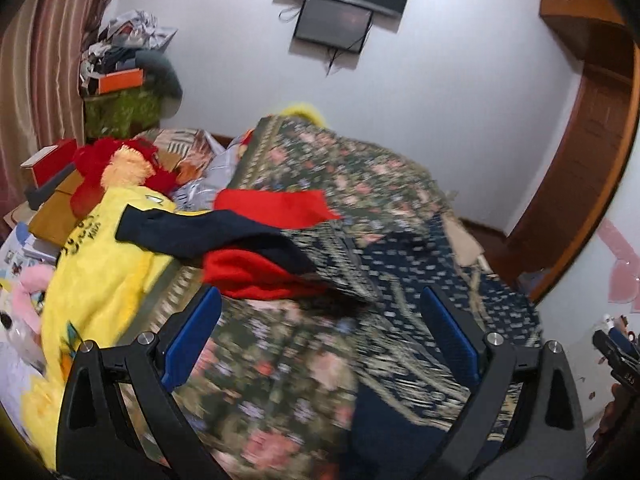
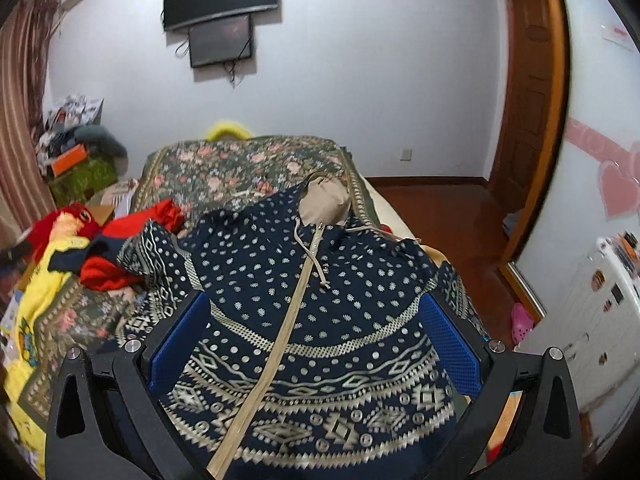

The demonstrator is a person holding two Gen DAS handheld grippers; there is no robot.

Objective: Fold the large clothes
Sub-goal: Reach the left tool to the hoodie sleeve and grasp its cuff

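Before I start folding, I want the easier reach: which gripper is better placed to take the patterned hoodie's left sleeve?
Probably the left gripper: it hangs open over the hoodie's sleeve side, near the red garment. The right gripper sits open over the zipper.

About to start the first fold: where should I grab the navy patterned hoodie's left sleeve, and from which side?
Grip the navy patterned hoodie by its left sleeve near the cuff end. That sleeve lies spread outward on the floral bedspread, next to the red garment. Come in from the hoodie's outer left side with the open left gripper, so the sleeve can swing across the zipper.
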